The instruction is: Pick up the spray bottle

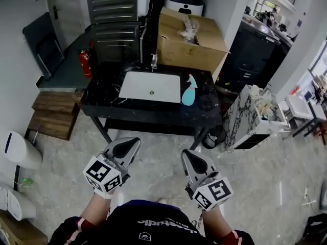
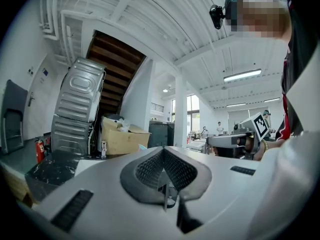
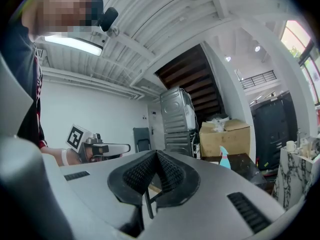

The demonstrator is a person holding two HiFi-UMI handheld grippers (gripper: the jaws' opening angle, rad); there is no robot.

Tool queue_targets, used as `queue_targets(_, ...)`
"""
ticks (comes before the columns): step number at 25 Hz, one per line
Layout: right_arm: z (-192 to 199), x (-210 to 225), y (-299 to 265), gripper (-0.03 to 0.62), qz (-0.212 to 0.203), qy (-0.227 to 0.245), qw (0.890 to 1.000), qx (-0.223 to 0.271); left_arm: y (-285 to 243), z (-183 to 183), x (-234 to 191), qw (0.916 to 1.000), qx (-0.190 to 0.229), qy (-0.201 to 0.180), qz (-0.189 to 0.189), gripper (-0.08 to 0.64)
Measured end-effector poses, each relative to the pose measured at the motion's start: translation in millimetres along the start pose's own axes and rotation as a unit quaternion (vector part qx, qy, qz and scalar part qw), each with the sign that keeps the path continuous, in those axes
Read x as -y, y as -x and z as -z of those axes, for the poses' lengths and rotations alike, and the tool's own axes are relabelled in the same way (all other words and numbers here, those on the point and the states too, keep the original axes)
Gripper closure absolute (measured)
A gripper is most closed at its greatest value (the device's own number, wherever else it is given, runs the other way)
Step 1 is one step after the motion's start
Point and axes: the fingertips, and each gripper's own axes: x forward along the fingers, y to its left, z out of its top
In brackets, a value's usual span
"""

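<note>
Both the left tongs [image 1: 129, 144] and the right tongs [image 1: 189, 157] are pinched together and empty, short of the black marble table [image 1: 102, 100].
These grey two-jaw tongs are held level, side by side at 6 o'clock in the head view, pointing toward the table at 12 o'clock. The teal plastic spray bottle [image 1: 189, 91] stands upright on the table, just beside the white rectangular sink basin [image 1: 149, 87] at its 3 o'clock, well apart from both tongs. A brown cardboard box [image 1: 189, 47] sits behind the bottle, at its 12 o'clock.
</note>
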Motion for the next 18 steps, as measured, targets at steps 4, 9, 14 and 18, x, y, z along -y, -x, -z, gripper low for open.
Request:
queue_targets(4,2,18,10,0.557,-0.01,-0.002,1.0,0.001,-19,-1,10,0.9999,0.003,-0.014,-0.004,0.545)
queue_targets(9,5,42,16,0.557,-0.016,-0.008,1.0,-0.001,-38,-1,19,0.9997,0.003,-0.019,-0.013,0.545)
queue_targets(14,11,60,0,0.555,-0.018,-0.018,1.0,-0.002,-53,4,5,0.9996,-0.003,-0.02,-0.017,0.545)
queue_targets(18,15,74,-29,0.556,-0.016,-0.017,1.0,-0.008,-70,14,-21,0.9997,-0.005,-0.017,-0.016,0.545)
